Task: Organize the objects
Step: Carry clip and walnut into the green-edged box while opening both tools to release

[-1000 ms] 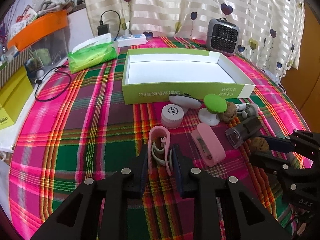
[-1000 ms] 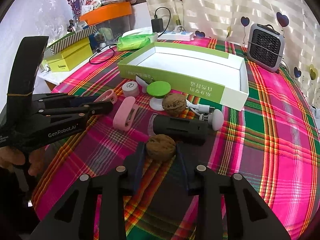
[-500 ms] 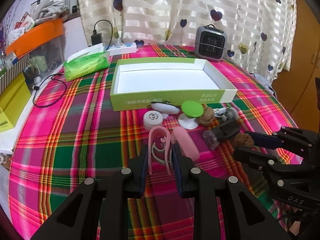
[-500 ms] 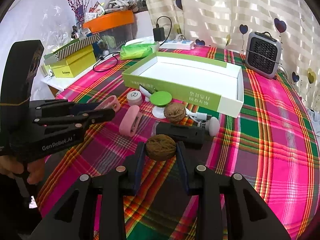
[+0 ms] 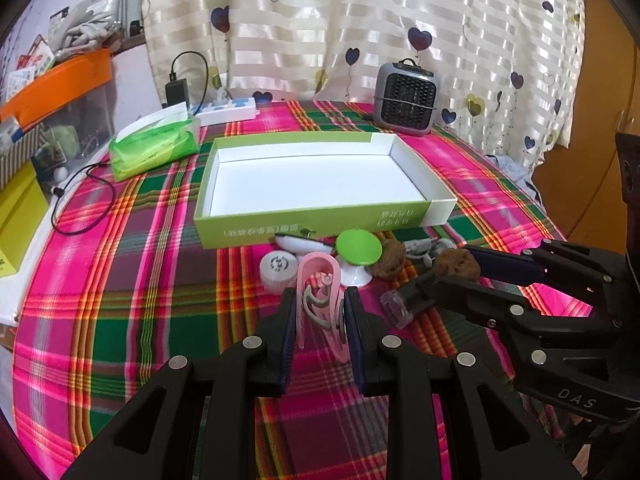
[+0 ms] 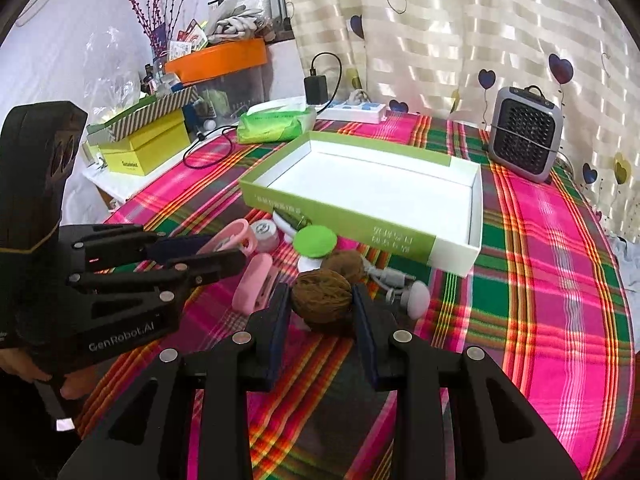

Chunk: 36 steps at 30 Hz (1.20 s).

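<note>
My left gripper [image 5: 320, 312] is shut on a pink clip [image 5: 319, 284] and holds it above the plaid cloth. My right gripper [image 6: 320, 308] is shut on a walnut [image 6: 321, 300], also lifted; it shows at the right of the left wrist view [image 5: 456, 266]. An empty green and white box [image 5: 320, 222] lies beyond them [image 6: 340, 216]. In front of the box lie a second walnut [image 6: 344, 266], a green-topped stand [image 6: 314, 242], a white round cap [image 5: 279, 270], a pink case [image 6: 252, 284] and a dark cylinder [image 5: 400, 304].
A small grey heater [image 5: 408, 98] stands behind the box. A green tissue pack [image 5: 154, 150], a power strip [image 5: 226, 110] and a black cable [image 5: 80, 200] lie at the back left. Yellow boxes [image 6: 146, 148] and an orange-lidded bin [image 6: 218, 58] stand off the table's left edge.
Both grippers have risen from the cloth with their loads, the left with the pink clip and the right with the walnut, and now sit higher and nearer the box.
</note>
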Motion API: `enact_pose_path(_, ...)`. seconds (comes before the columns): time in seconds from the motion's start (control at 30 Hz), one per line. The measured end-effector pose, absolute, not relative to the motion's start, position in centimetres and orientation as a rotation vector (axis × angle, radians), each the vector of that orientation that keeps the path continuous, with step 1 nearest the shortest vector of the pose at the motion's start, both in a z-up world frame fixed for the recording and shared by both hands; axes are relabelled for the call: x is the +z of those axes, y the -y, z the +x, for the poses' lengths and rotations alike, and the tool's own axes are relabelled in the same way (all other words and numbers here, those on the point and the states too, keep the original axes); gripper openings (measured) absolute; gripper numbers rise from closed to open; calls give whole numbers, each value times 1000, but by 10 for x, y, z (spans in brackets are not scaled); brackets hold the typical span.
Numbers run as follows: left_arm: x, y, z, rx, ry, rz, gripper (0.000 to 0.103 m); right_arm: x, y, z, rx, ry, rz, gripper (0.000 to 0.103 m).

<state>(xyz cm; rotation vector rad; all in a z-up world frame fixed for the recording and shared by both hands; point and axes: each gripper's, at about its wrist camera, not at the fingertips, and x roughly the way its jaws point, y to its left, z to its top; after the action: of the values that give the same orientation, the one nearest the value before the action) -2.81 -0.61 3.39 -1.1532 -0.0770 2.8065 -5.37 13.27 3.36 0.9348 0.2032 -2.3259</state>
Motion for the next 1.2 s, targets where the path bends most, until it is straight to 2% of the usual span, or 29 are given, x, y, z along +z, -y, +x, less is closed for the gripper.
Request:
enact_pose_path(0.83,51,2,-97,2810,34,-1127,21,49,-122,-119,-2341,-228,915,32)
enact_pose_path(1.2,45,2,-140,2790,14,-1157,21,35,-117,-165,-2324,-233,991,32)
